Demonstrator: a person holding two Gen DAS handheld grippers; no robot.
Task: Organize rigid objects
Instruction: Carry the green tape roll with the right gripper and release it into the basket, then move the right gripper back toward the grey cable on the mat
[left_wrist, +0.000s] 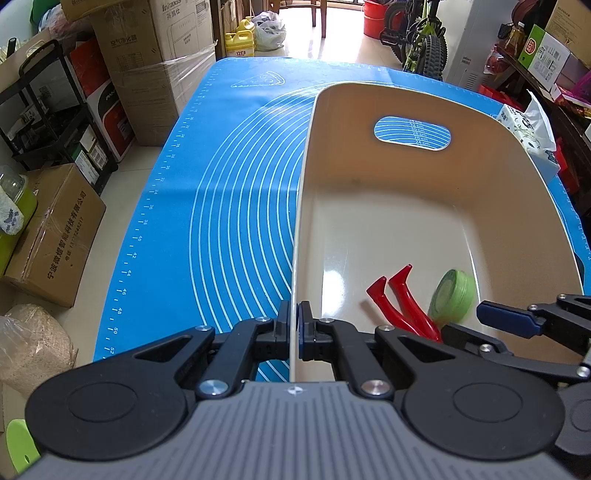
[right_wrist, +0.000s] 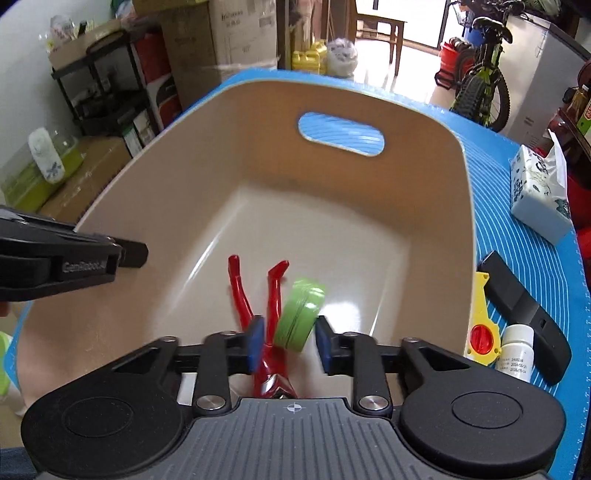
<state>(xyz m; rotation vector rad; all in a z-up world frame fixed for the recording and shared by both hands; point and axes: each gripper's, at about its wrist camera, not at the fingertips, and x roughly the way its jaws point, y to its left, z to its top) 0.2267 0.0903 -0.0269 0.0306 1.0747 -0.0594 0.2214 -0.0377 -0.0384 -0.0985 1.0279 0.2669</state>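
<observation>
Left gripper (left_wrist: 297, 325) clamped on beige bin (left_wrist: 388, 206) rim, right gripper (right_wrist: 289, 341) spread open above blurred round green tin (right_wrist: 300, 314) beside glossy red figure (right_wrist: 258, 306) inside bin.

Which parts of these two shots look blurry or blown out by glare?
Right wrist view: the green tin is motion-smeared, and glare shines on the bin floor. Left wrist view: the green tin is slightly soft, and the far doorway is overexposed.

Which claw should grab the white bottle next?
Right. The right claw is open, and the white bottle stands just outside the tub on its side; the left claw grips the tub's rim.
</observation>
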